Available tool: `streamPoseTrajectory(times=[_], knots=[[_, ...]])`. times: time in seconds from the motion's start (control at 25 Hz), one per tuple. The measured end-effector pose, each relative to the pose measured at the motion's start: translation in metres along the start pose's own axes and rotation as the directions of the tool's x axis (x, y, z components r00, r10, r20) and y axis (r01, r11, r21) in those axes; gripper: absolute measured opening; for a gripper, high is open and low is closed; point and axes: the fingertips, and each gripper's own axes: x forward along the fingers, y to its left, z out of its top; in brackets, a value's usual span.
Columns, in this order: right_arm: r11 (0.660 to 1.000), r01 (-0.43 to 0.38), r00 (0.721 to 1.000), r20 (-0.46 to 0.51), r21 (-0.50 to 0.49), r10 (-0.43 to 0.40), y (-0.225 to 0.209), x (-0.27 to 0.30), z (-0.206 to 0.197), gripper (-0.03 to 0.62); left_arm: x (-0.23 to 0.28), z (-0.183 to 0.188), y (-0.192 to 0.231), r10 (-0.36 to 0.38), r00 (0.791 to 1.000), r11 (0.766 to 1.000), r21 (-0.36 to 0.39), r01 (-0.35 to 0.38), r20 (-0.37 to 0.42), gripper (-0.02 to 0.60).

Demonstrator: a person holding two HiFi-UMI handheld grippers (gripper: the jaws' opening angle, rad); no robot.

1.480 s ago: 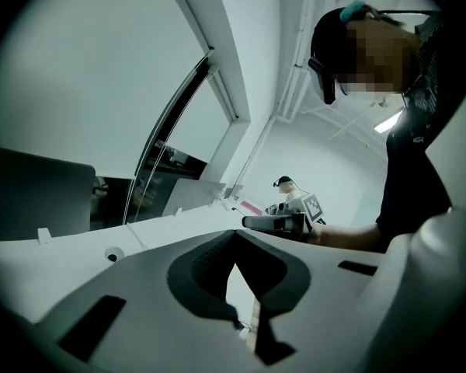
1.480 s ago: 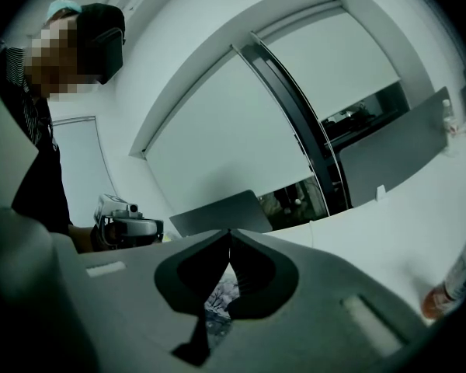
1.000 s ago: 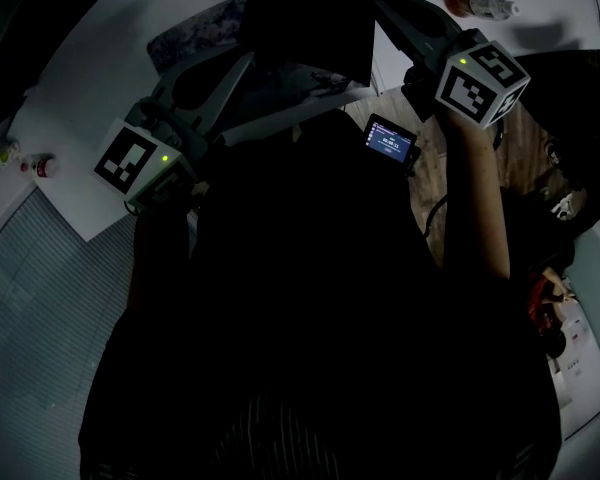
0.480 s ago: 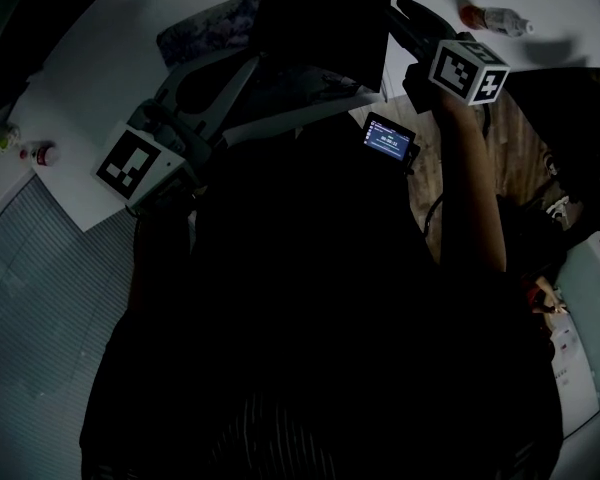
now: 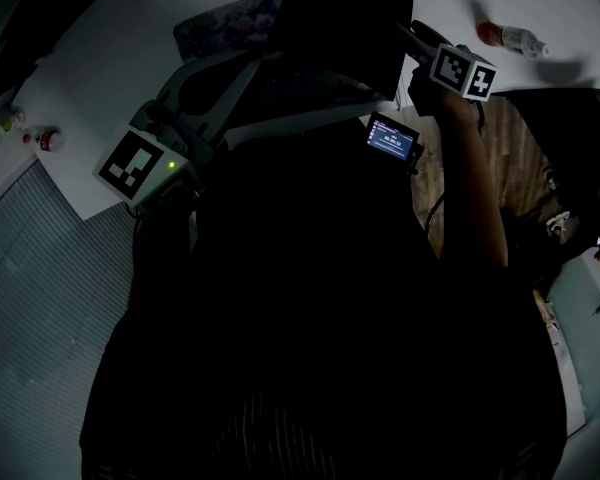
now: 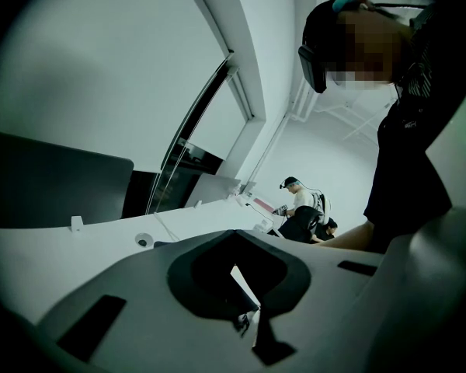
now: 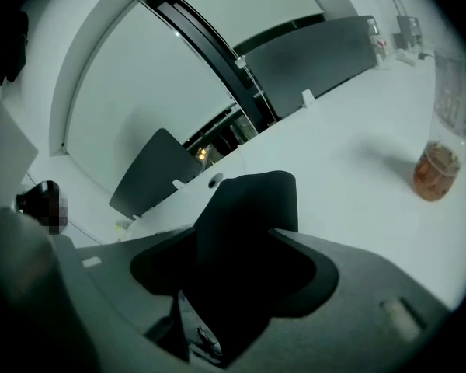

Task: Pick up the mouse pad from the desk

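Observation:
The black mouse pad (image 5: 345, 28) fills the top middle of the head view above the white desk (image 5: 110, 48). In the right gripper view the mouse pad (image 7: 248, 224) stands up between my jaws. My right gripper (image 5: 408, 30) (image 7: 237, 235) is at the pad's right edge; its jaws have just been opening and stand apart round the thin pad without pressing on it. What bears the pad is hidden. My left gripper (image 5: 252, 60) (image 6: 233, 235) hangs at the pad's lower left, tips together, with nothing visible between them.
A plastic bottle (image 5: 515, 38) (image 7: 439, 162) with amber liquid rests on the desk to the right. A patterned mat (image 5: 225, 23) lies left of the pad. A small lit screen (image 5: 392, 138) sits near my body. Grey partition panels (image 7: 311, 57) line the desk's far side.
The right gripper has sunk toward the desk, its marker cube smaller in the head view, and its jaws have opened. The pad has drifted rightward in that view. The left gripper kept still.

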Motion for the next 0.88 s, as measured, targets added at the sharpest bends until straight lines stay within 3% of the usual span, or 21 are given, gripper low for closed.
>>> streamPoseTrajectory(times=[0.24,0.48,0.88], knots=[[0.998,0.064,0.996,-0.068,0.018,-0.062,-0.024,0.016,-0.027,0.300,-0.015,-0.004,0.011,0.020,1.000,1.000,-0.011,-0.020,0.004,0.008],[0.991,0.127,0.981,-0.142,-0.034,-0.131,-0.039,0.028,-0.045,0.325,-0.022,-0.003,0.023,0.038,0.999,0.999,-0.021,-0.037,0.019,0.008],[0.981,0.188,0.965,-0.178,-0.050,-0.194,-0.039,0.052,-0.059,0.337,-0.048,-0.012,0.052,0.046,0.998,0.998,-0.044,-0.045,0.031,0.008]])
